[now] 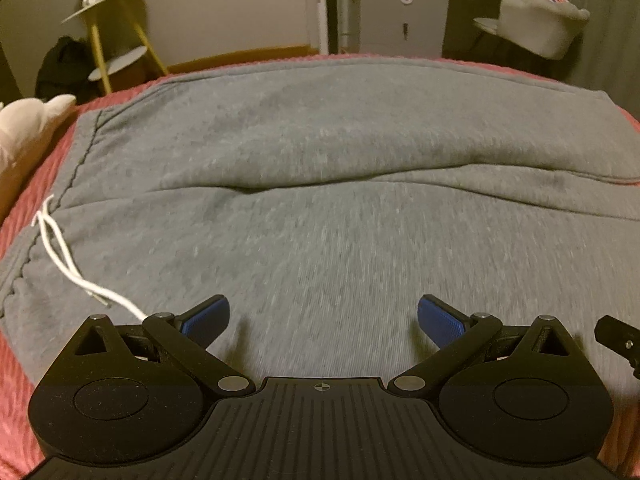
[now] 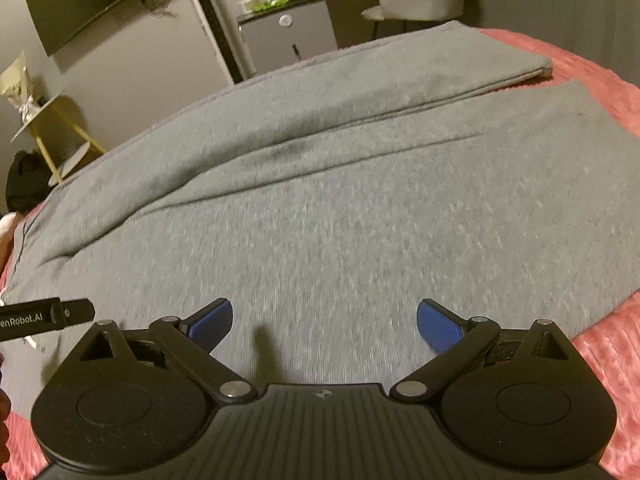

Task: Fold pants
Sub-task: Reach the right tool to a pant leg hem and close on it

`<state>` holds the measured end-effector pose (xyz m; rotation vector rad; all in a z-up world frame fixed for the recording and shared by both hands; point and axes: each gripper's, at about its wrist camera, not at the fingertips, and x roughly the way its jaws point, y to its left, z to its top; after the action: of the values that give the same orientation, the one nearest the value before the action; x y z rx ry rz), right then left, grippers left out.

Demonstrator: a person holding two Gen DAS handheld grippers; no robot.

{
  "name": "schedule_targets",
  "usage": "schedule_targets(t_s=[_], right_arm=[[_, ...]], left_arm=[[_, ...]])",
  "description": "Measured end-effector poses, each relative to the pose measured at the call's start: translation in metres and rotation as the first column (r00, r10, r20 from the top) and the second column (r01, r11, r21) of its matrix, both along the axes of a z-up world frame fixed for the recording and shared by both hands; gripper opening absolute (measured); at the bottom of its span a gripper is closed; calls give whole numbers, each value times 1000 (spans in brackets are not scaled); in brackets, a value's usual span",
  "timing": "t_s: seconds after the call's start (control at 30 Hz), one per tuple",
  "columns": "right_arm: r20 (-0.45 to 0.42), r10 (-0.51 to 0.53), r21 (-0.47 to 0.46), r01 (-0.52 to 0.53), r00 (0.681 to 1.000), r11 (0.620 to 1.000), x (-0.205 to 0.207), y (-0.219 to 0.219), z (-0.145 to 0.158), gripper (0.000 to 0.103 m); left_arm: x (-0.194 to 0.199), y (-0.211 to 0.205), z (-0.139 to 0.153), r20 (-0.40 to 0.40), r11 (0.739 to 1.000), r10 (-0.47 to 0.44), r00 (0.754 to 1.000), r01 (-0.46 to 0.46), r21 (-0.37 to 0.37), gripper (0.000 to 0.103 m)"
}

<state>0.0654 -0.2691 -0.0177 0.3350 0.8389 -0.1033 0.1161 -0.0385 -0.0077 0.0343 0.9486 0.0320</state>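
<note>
Two grippers hover low over grey pants [image 1: 320, 152] spread flat on a bed with a pink cover [image 1: 24, 208]. At the far left of the left wrist view a pale pillow [image 1: 24, 128] lies at the bed's edge, and just right of it runs the waistband, its white drawstring [image 1: 64, 256] trailing across the cloth toward the left gripper [image 1: 323, 320]. That gripper points forward along the garment, level and close above the upper leg region; its blue-padded fingers [image 1: 208, 318] stand wide apart with nothing between them, only bare fabric below. A long crease crosses the pants ahead of it.

Further right, the right gripper [image 2: 324, 322] is held in much the same pose, angled slightly toward the leg ends; its fingers [image 2: 438, 326] are likewise spread wide and hold nothing. A black part of the left device juts in at the left edge of the right wrist view, so the two are just beside each other. Beyond, both legs run to the right, one lying beside the other, the hems [image 2: 546, 68] near the far right of the bed. A small yellow-legged stand [image 2: 60, 136] and a grey cabinet [image 2: 288, 36] stand in the room behind.
</note>
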Motion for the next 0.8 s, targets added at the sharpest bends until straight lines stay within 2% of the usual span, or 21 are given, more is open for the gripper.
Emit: schedule_targets(t_s=[0.13, 0.23, 0.33, 0.4, 0.43, 0.47, 0.5, 0.57, 0.6, 0.63, 0.7, 0.8], right_arm=[[19, 11, -6, -10, 1000, 1000, 13, -6, -2, 99], [76, -6, -54, 10, 997, 999, 29, -14, 5, 99], [106, -42, -35, 45, 994, 998, 61, -34, 16, 99], [132, -76, -11, 78, 988, 997, 92, -54, 26, 97], [141, -95, -4, 97, 985, 995, 109, -63, 31, 93], [144, -123, 4, 123, 982, 992, 130, -75, 36, 91], [138, -145, 18, 144, 980, 989, 149, -86, 40, 83], [131, -200, 59, 194, 971, 979, 189, -107, 44, 64], [108, -236, 72, 229, 966, 971, 213, -117, 44, 47], [85, -261, 75, 255, 961, 964, 234, -124, 43, 42], [52, -288, 69, 285, 956, 956, 279, -132, 38, 42], [17, -330, 33, 330, 944, 944, 336, -138, 29, 43]], left_arm=[[19, -1, 6, 12, 999, 52, 999, -52, -16, 103], [41, 5, 14, 59, 988, 146, 987, -144, -50, 103], [61, 20, 12, 105, 967, 250, 963, -243, -70, 103], [68, 33, 0, 110, 962, 272, 956, -266, -60, 103], [67, 40, -7, 117, 961, 275, 954, -272, -45, 103], [65, 47, -14, 143, 955, 297, 944, -297, -22, 103], [63, 52, -19, 172, 944, 326, 929, -331, -4, 103], [66, 65, -21, 211, 918, 389, 897, -396, -9, 103], [70, 71, -21, 218, 913, 404, 889, -406, -35, 103], [74, 77, -20, 225, 909, 416, 881, -413, -60, 103], [79, 86, -22, 246, 892, 451, 858, -443, -89, 103], [81, 91, -30, 283, 885, 462, 841, -458, -84, 103]])
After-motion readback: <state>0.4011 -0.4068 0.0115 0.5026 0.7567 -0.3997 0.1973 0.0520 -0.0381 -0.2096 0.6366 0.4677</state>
